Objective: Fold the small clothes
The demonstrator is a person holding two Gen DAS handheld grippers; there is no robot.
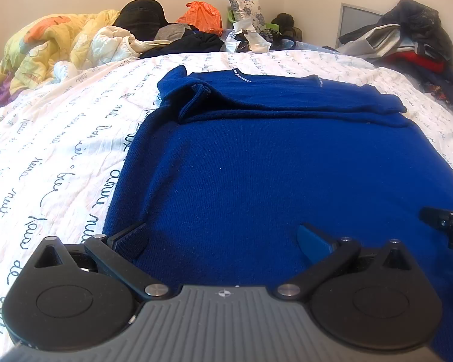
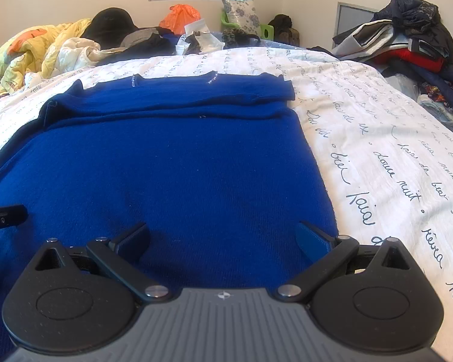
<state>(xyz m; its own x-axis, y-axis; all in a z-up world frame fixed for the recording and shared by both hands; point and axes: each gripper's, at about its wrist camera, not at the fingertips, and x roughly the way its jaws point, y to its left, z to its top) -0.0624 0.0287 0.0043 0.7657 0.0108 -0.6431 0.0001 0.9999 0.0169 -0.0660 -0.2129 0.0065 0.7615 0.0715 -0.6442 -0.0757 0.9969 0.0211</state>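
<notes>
A dark blue knit sweater [image 1: 271, 163] [image 2: 172, 169] lies flat on the bed, both sleeves folded across its chest near the collar. My left gripper [image 1: 223, 241] hovers open over the sweater's near left hem, nothing between its fingers. Over the near right hem my right gripper [image 2: 223, 239] is open too and holds nothing. Each gripper shows at the edge of the other's view: the right gripper [image 1: 447, 220] in the left wrist view, the left gripper [image 2: 3, 215] in the right wrist view.
The bed has a white sheet [image 1: 54, 157] [image 2: 386, 157] printed with dark script. A yellow quilt [image 1: 51, 42], dark clothes and an orange bag [image 1: 200, 15] are heaped at the far end. A clothes pile [image 2: 413, 42] rises at the right.
</notes>
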